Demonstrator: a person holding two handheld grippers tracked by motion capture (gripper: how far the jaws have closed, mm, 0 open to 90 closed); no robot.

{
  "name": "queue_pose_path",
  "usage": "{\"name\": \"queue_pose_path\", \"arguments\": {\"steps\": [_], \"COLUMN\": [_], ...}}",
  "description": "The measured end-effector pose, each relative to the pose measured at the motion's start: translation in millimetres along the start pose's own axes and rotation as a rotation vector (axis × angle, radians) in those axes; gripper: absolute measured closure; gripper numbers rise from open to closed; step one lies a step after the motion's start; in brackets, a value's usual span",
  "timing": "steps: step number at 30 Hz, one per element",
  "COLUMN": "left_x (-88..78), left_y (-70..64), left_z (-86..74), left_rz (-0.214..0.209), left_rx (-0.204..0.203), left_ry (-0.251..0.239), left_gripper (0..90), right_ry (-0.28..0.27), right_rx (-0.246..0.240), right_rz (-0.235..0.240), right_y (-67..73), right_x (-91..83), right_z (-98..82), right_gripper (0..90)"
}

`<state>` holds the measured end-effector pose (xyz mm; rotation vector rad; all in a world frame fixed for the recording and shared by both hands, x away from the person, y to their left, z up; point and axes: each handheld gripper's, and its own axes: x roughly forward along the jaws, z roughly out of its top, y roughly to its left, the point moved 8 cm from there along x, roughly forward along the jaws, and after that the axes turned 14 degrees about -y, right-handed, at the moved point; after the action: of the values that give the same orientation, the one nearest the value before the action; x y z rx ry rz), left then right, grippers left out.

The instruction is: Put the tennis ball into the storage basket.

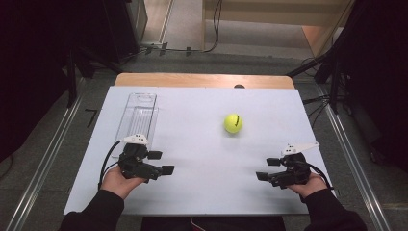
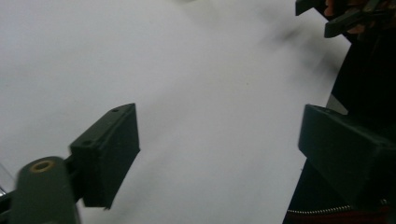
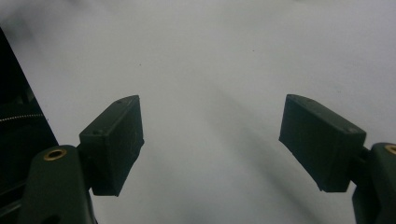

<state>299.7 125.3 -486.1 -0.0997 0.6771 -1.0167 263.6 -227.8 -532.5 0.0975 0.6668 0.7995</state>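
Tennis ball (image 1: 233,123) alone mid-table, clear tray (image 1: 137,115) far left, path unobstructed

Even overhead light falls bright on the white desk (image 1: 202,192), while the room around it sinks into near black. Both gripper views are soft: the fingers (image 3: 114,140) look blurred, with faint diffuse shadows streaking the surface between them.
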Motion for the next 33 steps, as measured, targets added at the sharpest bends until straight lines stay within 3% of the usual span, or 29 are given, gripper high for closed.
{"name": "queue_pose_path", "arguments": {"steps": [4, 7, 17, 20, 33], "left_x": [5.6, 10.1, 25.5, 28.5, 45.0], "left_y": [-2.1, -5.3, -7.2, -7.7, -2.1], "left_z": [4.1, 7.7, 11.0, 13.4, 27.1], "left_rz": [0.000, -0.027, -0.017, -0.028, -0.001], "left_rx": [0.026, 0.032, 0.058, 0.052, 0.051], "left_ry": [0.018, 0.009, 0.057, 0.052, 0.027], "left_gripper": [0.2, 0.0, 0.4, 0.5, 2.3], "right_ry": [-0.002, -0.002, -0.004, -0.008, -0.004], "right_rx": [-0.001, -0.003, 0.005, 0.002, 0.006], "right_rz": [0.000, 0.000, 0.005, 0.003, 0.000], "right_y": [0.2, 0.2, 0.5, 0.0, 0.1], "right_x": [0.1, 0.0, -0.5, -0.6, -0.5], "right_z": [0.1, 0.0, 0.2, 0.4, -0.2], "right_gripper": [19.7, 19.7, 19.7, 19.7, 19.7]}}
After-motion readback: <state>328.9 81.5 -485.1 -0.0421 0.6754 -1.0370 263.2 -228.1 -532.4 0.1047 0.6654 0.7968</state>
